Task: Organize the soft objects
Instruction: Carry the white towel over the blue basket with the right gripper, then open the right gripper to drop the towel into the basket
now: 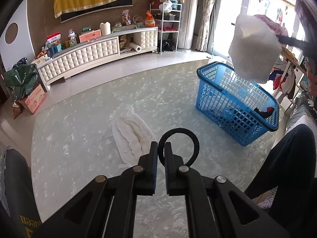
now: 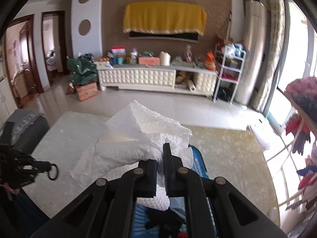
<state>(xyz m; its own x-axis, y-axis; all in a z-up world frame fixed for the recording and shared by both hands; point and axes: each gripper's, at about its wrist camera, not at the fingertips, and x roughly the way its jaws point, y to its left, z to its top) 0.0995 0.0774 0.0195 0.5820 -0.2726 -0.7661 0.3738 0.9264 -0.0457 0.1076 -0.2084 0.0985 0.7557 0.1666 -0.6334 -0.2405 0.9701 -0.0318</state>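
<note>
My left gripper (image 1: 160, 148) is shut on a black elastic ring (image 1: 190, 138), held just above the marble table (image 1: 79, 130). A folded white quilted cloth (image 1: 131, 136) lies on the table just beyond it. At the right stands a blue plastic basket (image 1: 235, 103) with dark items (image 1: 264, 111) inside. My right gripper (image 2: 160, 158) is shut on a white textured cloth (image 2: 138, 136), which hangs in the air over the basket (image 2: 199, 162). From the left wrist, that cloth (image 1: 253, 49) hangs above the basket's far end. The left gripper (image 2: 46, 167) with its ring (image 2: 53, 171) shows at the left.
A cream TV cabinet (image 1: 89, 57) with clutter runs along the far wall, beside a white shelf (image 1: 168, 25). A cardboard box (image 1: 34, 99) and green bag sit on the floor. Dark chair backs (image 1: 13, 178) flank the table. A rack of clothes (image 2: 301, 138) stands by the window.
</note>
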